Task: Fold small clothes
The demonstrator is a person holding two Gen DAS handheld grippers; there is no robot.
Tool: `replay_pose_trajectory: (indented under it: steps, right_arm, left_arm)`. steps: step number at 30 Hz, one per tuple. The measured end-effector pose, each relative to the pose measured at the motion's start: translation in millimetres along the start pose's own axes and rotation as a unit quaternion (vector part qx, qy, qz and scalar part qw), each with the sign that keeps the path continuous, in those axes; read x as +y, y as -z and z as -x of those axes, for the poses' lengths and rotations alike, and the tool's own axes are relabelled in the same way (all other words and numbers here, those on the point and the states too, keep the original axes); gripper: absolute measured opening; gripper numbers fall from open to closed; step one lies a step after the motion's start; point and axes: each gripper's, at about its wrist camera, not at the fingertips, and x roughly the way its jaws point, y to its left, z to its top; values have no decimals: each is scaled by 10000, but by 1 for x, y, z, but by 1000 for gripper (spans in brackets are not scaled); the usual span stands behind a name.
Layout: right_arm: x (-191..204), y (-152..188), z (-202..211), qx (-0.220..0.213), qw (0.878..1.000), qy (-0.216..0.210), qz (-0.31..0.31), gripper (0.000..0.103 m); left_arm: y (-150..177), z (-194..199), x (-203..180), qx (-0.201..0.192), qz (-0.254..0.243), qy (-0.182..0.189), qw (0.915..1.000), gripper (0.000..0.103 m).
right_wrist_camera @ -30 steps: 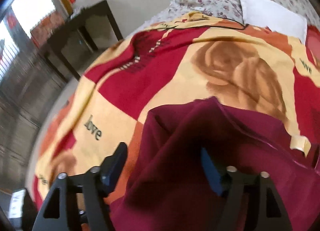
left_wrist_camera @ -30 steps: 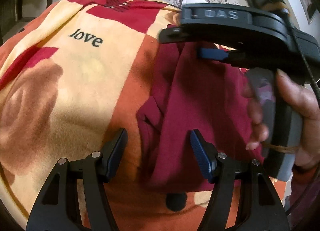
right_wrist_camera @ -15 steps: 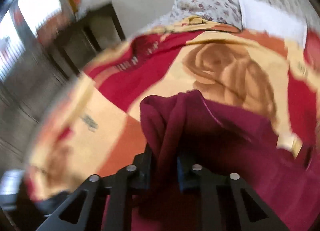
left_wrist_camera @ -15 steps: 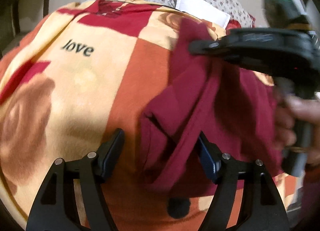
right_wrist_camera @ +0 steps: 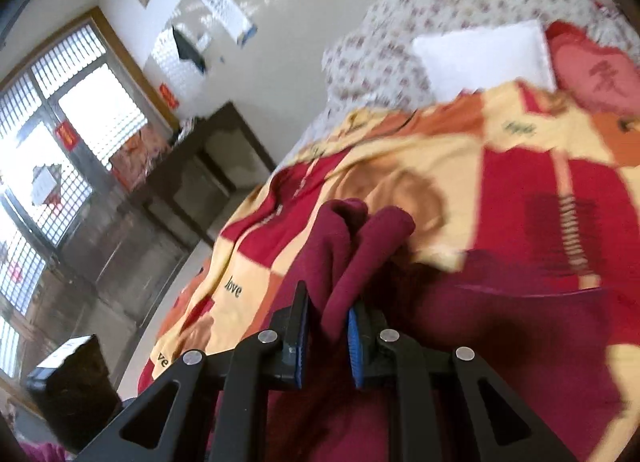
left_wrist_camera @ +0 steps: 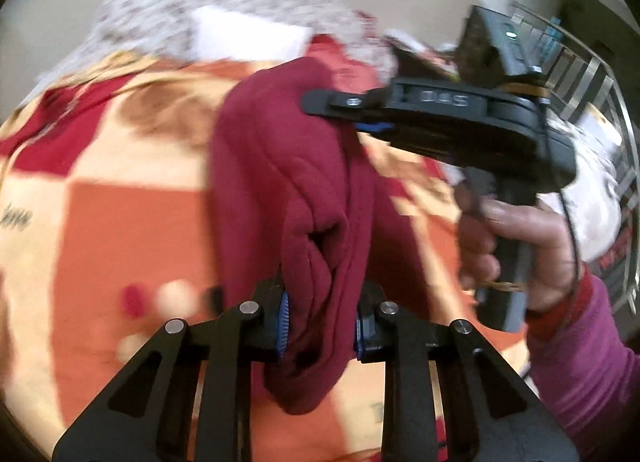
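left gripper [left_wrist_camera: 320,322] closing, jaws pinching maroon garment [left_wrist_camera: 280,181] | right gripper [right_wrist_camera: 326,336] clamped on its other edge | garment hangs above blanket [left_wrist_camera: 132,221] | I keep both hands level, cloth taut, before folding over

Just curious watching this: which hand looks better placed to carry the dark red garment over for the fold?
Probably the right gripper: it pinches the garment's raised far end. The left gripper's jaws are closing on bunched near cloth.
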Motion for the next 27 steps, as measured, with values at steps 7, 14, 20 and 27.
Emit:
replay_pose_trajectory:
  steps: [7, 14, 20, 27]
  right_arm:
    - [-74, 37, 64, -55, 9930, 1148, -273, 16]
    - [-129, 64, 54, 54, 9822, 1608, -973, 31]
    - [-107, 50, 108, -565, 9846, 1376, -916, 38]
    - [-66, 42, 58, -127, 9980, 471, -394, 38]
  left_arm:
    - [11, -73, -81, 583, -523, 530, 9955, 23]
    - [16, -99, -100, 1000, -731, 251, 9920, 49]
    - [7, -34, -93, 508, -994, 37, 9937, 57]
    - [-2, -57, -39, 321, -645, -1091, 9914, 57]
